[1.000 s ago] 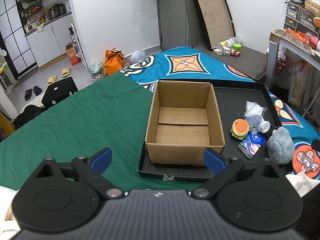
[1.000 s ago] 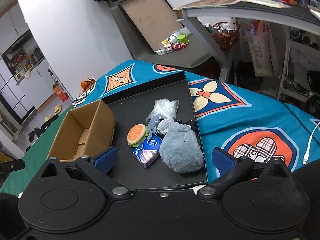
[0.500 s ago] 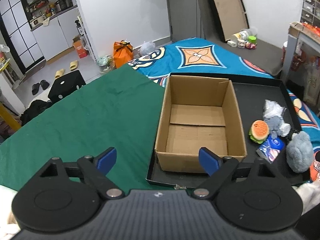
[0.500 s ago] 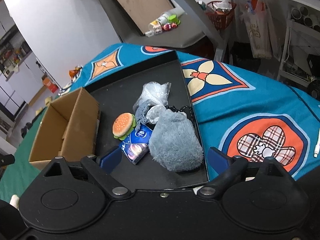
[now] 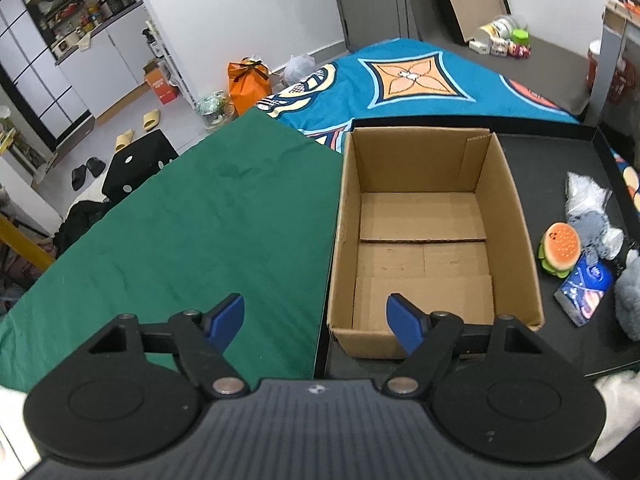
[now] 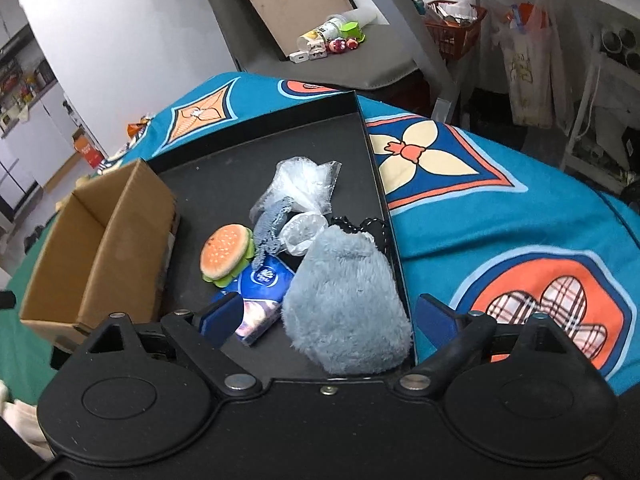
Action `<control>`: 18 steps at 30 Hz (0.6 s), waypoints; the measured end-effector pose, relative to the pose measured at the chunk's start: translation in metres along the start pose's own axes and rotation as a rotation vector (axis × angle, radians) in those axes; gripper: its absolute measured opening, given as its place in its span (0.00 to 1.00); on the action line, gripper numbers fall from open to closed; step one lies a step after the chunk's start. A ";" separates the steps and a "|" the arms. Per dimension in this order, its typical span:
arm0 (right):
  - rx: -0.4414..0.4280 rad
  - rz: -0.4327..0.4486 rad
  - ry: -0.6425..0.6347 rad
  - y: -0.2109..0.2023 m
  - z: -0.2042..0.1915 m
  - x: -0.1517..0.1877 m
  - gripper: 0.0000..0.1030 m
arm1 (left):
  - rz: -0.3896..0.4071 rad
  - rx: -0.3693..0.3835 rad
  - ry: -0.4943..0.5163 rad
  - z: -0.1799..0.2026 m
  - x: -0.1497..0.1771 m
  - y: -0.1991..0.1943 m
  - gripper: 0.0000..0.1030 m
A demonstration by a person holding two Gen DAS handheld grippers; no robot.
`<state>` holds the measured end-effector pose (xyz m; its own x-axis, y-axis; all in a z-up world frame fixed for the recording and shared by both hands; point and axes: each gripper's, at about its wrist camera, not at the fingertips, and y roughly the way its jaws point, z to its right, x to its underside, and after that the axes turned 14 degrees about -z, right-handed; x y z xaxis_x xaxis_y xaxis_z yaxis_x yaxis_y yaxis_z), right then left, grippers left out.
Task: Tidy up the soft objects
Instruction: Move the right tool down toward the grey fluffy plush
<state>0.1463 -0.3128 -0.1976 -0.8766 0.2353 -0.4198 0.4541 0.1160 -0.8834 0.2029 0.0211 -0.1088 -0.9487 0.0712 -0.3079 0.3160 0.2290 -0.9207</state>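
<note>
While the left gripper (image 5: 316, 318) hangs over the near left corner of the box (image 5: 432, 232), its blue pads are closing with only air between them. Made of plain brown cardboard, the box is rectangular and open-topped, its flaps lying flat inside, its long axis running away from the camera. It stands on a shallow black tray (image 6: 224, 168) with a low raised rim, beside smooth green cloth (image 5: 192, 232).

Right of the box, the soft things lie bunched toward the tray's right rim: a fuzzy grey pouch (image 6: 346, 300), rounded and sack-like, its long axis pointing up the tray; a squashy burger (image 6: 224, 252) tilted on edge; a glossy blue packet (image 6: 260, 292); a crinkled clear bag (image 6: 304, 184); a small grey knit piece (image 6: 272, 224).

The right gripper (image 6: 328, 314) stands wide apart, straddling the pouch's near end without touching it. Bare tray floor lies open between box and burger, and beyond the bag.
</note>
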 end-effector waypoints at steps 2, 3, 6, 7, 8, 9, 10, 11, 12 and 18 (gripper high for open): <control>0.024 -0.002 -0.015 0.004 -0.001 0.000 0.90 | -0.007 -0.008 0.011 0.001 -0.004 0.006 0.76; 0.032 -0.006 -0.021 0.007 -0.002 -0.001 0.90 | -0.012 -0.012 0.015 0.002 -0.007 0.010 0.76; 0.028 -0.024 -0.026 0.015 -0.002 -0.002 0.90 | -0.037 -0.018 0.007 0.004 -0.012 0.023 0.76; 0.029 -0.029 -0.027 0.017 -0.002 -0.003 0.90 | -0.042 -0.021 0.007 0.005 -0.014 0.027 0.76; 0.032 -0.031 -0.029 0.018 -0.002 -0.003 0.90 | -0.045 -0.030 0.011 0.007 -0.015 0.031 0.76; 0.035 -0.034 -0.031 0.020 -0.002 -0.004 0.90 | -0.048 -0.040 0.015 0.008 -0.016 0.034 0.76; 0.035 -0.038 -0.034 0.022 -0.002 -0.004 0.90 | -0.052 -0.045 0.018 0.009 -0.016 0.037 0.76; 0.035 -0.041 -0.035 0.024 -0.002 -0.004 0.90 | -0.059 -0.044 0.018 0.010 -0.016 0.040 0.76; 0.039 -0.045 -0.034 0.025 -0.002 -0.005 0.90 | -0.066 -0.044 0.017 0.010 -0.016 0.043 0.76; 0.053 -0.049 -0.042 0.032 -0.004 -0.006 0.90 | -0.069 -0.069 0.026 0.015 -0.017 0.051 0.69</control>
<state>0.1669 -0.3072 -0.2220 -0.9040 0.1903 -0.3830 0.4023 0.0748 -0.9124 0.2356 0.0169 -0.1542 -0.9682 0.0784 -0.2374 0.2500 0.3007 -0.9204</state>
